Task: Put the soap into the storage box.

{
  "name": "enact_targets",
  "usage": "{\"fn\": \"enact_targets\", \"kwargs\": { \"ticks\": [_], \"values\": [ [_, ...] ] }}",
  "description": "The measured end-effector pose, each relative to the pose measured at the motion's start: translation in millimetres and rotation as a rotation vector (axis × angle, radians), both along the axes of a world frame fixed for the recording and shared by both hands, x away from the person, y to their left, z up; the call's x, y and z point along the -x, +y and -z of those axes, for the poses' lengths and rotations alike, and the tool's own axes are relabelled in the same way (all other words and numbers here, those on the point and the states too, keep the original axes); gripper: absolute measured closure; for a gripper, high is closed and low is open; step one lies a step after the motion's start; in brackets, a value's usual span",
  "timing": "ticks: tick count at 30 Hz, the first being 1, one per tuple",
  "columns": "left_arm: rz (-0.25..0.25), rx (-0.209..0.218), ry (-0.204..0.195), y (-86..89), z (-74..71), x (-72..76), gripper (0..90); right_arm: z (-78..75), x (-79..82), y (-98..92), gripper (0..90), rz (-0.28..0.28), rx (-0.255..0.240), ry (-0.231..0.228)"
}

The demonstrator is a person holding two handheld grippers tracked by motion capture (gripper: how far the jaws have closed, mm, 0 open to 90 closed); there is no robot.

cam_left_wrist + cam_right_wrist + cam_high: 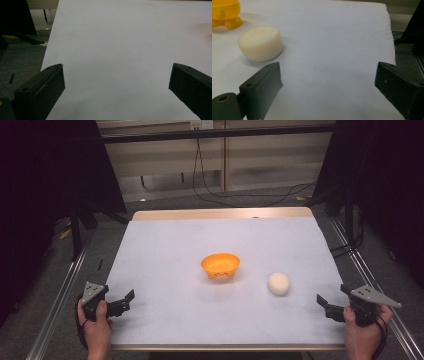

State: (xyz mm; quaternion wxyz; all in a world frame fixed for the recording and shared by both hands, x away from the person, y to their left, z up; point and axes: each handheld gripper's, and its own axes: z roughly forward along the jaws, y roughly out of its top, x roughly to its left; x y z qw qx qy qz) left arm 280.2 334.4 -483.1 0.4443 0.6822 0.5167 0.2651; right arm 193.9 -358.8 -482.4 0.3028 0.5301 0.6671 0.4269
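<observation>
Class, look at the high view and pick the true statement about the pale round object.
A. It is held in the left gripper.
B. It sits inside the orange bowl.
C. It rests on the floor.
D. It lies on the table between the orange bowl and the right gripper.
D: the pale round object lies on the table, apart from the orange bowl, nearer the open right gripper.

A bowl (220, 265) stands mid-table (165, 240); a puck (278, 283) lies right and nearer. The left gripper (121, 302) and right gripper (331, 305) flank the near corners.
</observation>
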Motion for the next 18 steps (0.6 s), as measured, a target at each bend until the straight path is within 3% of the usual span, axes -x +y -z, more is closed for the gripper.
{"fn": "enact_targets", "kwargs": {
  "ticks": [4,5,6,7,8,11,18],
  "values": [
    [0.002,-0.001,-0.01,-0.1,-0.1,1.1,0.0,-0.8,-3.2,0.1,6.5,-0.026,-0.002,0.041],
    [0.005,-0.004,-0.014,0.3,-0.2,1.3,0.0,-1.3,-4.6,1.4,6.5,-0.035,0.015,0.059],
    [0.003,0.005,-0.01,0.5,-0.1,1.1,0.1,-2.7,-8.7,4.1,6.5,-0.065,0.058,0.111],
    [0.003,0.005,-0.01,0.5,-0.1,1.1,0.1,-2.7,-8.7,4.1,6.5,-0.065,0.058,0.111],
    [0.007,0.005,-0.008,1.1,-0.1,0.8,0.1,-5.7,-11.8,5.6,6.5,-0.088,0.077,0.157],
    [0.007,0.003,-0.007,1.0,-0.1,0.8,0.1,-10.5,-16.2,6.2,6.6,-0.11,0.064,0.208],
    [0.001,0.006,-0.009,-0.1,0.2,0.9,0.1,-17.0,-29.2,12.7,6.5,-0.168,0.13,0.31]
  ]
}}
